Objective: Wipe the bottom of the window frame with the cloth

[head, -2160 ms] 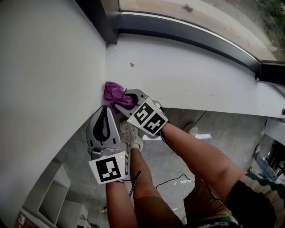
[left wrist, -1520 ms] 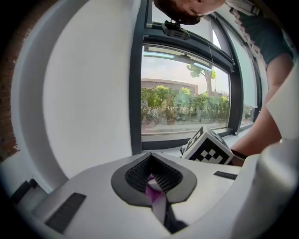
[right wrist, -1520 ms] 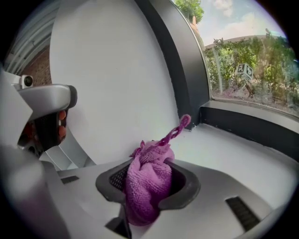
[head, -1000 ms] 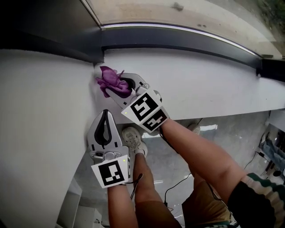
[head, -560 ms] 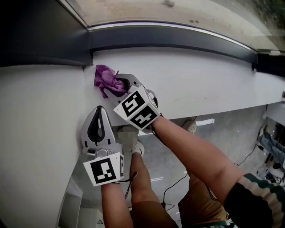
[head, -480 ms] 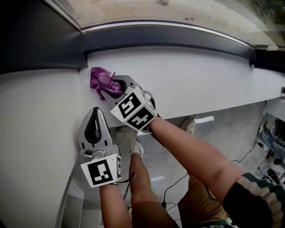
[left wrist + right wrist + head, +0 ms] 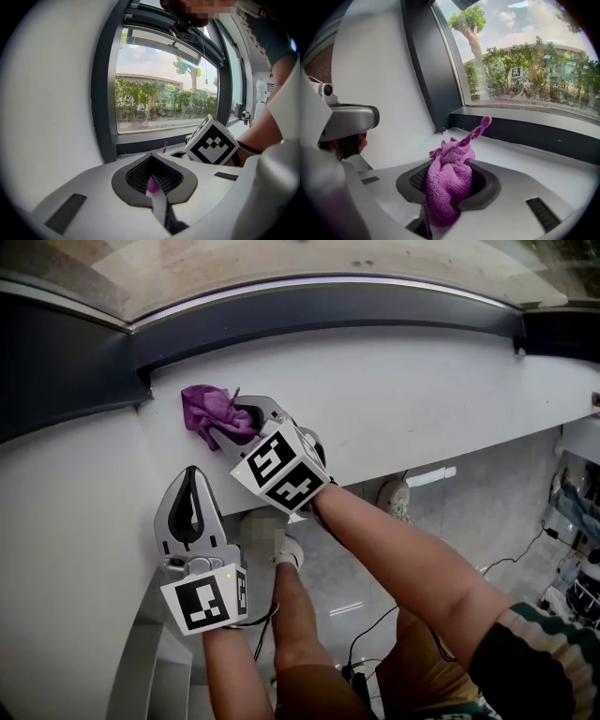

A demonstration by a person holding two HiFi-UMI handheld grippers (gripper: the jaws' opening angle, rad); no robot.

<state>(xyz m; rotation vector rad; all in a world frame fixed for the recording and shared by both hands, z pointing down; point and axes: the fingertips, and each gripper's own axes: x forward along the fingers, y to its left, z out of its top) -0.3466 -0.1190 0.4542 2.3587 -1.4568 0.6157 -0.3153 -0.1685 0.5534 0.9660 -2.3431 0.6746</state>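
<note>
The right gripper (image 7: 232,423) squeezes tight on the purple cloth (image 7: 204,411), in the upper left of the head view. The cloth rests on the white sill (image 7: 422,399), near the dark window frame (image 7: 328,315) but apart from it. The left gripper (image 7: 191,476), lower left, is closed on nothing. The cloth is bunched up, so it might rub only the sill and miss the frame. Its loose end might also snag in the corner and pull free.
</note>
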